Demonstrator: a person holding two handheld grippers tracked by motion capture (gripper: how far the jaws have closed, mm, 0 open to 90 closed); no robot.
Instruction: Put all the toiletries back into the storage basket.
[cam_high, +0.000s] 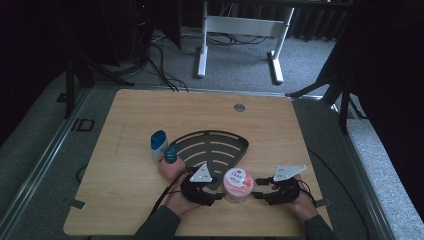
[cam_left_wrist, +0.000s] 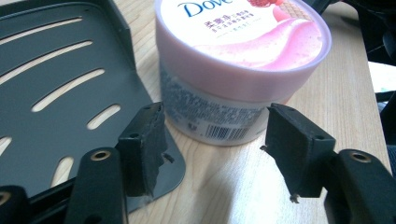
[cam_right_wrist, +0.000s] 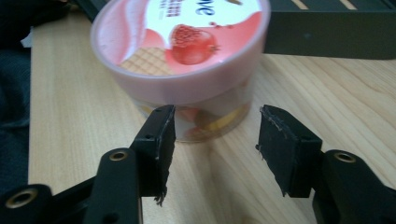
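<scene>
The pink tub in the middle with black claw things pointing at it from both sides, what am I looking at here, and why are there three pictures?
A person sits at a wooden table and holds a hand tool in each hand. Each tool is a gripper with two black jaws. The wide picture comes from a camera above the table: it shows the left gripper and the right gripper. The other two pictures come from small cameras riding on those grippers, looking along their jaws.

On the table stands a pink Dove tub, beside a dark slotted tray, with a blue-capped bottle and a pink bottle to the left.

Nothing is held: both grippers are open, short of the tub.
</scene>
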